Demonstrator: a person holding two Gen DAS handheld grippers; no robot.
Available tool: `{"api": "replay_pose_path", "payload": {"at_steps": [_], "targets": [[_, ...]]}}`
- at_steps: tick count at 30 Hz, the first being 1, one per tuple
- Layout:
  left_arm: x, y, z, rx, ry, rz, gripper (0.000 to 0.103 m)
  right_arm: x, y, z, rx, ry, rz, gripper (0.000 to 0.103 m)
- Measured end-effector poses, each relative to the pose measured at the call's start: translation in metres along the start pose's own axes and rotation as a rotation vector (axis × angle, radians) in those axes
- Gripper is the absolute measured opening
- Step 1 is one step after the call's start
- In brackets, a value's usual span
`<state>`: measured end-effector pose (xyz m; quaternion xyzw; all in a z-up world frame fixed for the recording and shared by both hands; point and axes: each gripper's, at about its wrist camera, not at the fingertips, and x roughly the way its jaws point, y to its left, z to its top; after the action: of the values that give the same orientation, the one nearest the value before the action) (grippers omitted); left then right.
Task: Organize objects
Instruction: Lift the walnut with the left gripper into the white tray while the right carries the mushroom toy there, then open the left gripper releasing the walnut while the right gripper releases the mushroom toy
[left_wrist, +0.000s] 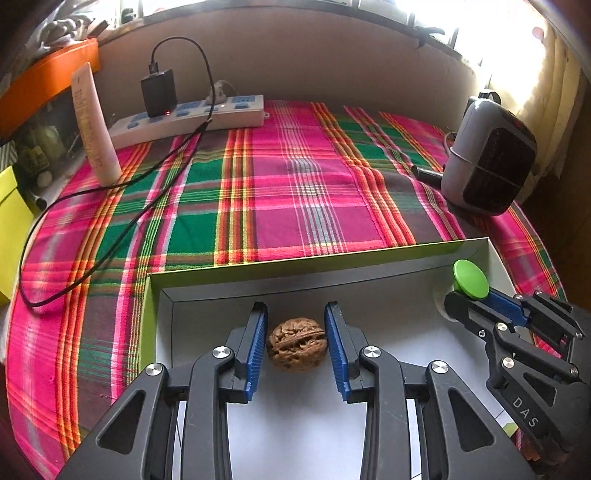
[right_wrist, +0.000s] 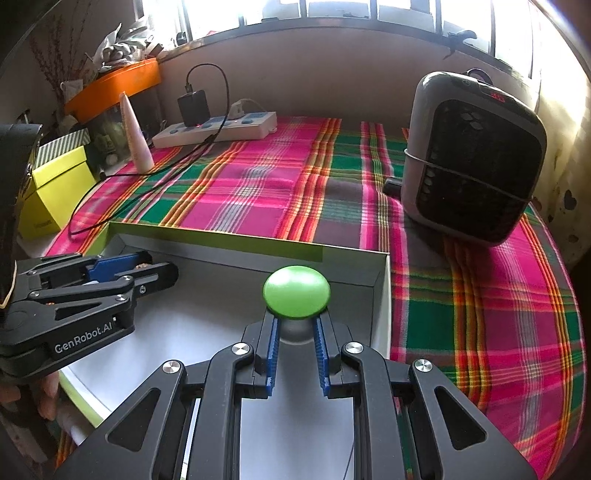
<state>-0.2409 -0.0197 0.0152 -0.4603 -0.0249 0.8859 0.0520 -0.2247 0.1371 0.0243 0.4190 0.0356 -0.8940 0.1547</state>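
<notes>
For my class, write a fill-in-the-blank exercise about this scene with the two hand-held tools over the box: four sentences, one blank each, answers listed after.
1. The left tool is closed on a ____.
2. The right tool grips an object with a round cap coloured ____.
3. Both tools reach into a white-floored box resting on a ____ cloth.
4. The black charger is plugged into the ____ by the back wall.

Answers: walnut; green; checked; power strip

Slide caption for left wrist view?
Left gripper holds a brown wrinkled walnut inside the white, green-edged cardboard box.
</notes>
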Motion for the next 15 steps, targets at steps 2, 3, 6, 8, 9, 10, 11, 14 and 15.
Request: {"api": "replay_pose_path", "payload": {"at_steps": [2, 3, 6, 8, 9, 10, 11, 14, 15], "targets": [[0.000, 0.000, 0.000, -0.003, 0.001, 0.000, 0.031, 0.000, 0.001, 0.000, -0.005, 0.003, 0.001, 0.018], [0.000, 0.000, 0.000, -0.005, 0.001, -0.003, 0.032, 0.000, 0.002, -0.001, -0.007, 0.004, 0.002, 0.018], [-0.002, 0.002, -0.003, -0.014, 0.002, -0.006, 0.036, -0.001, 0.004, -0.003, -0.016, 0.003, 0.001, 0.022], [-0.003, 0.003, -0.004, -0.021, 0.001, -0.006, 0.037, -0.002, 0.006, -0.004, -0.020, -0.001, -0.001, 0.031], [-0.003, 0.004, -0.005, -0.025, 0.002, -0.007, 0.038, -0.003, 0.006, -0.004, -0.022, -0.003, -0.001, 0.033], [-0.004, 0.005, -0.006, -0.029, 0.003, -0.009, 0.038, -0.003, 0.007, -0.004, -0.023, -0.004, -0.002, 0.036], [-0.006, 0.006, -0.007, -0.034, 0.003, -0.011, 0.038, -0.003, 0.007, -0.005, -0.023, -0.004, -0.005, 0.037], [-0.011, 0.004, -0.009, -0.028, -0.005, -0.014, 0.040, -0.005, 0.007, -0.006, -0.020, -0.002, -0.007, 0.038], [-0.012, 0.004, -0.010, -0.030, -0.005, -0.015, 0.041, -0.006, 0.007, -0.007, -0.018, -0.006, -0.008, 0.038]]}}
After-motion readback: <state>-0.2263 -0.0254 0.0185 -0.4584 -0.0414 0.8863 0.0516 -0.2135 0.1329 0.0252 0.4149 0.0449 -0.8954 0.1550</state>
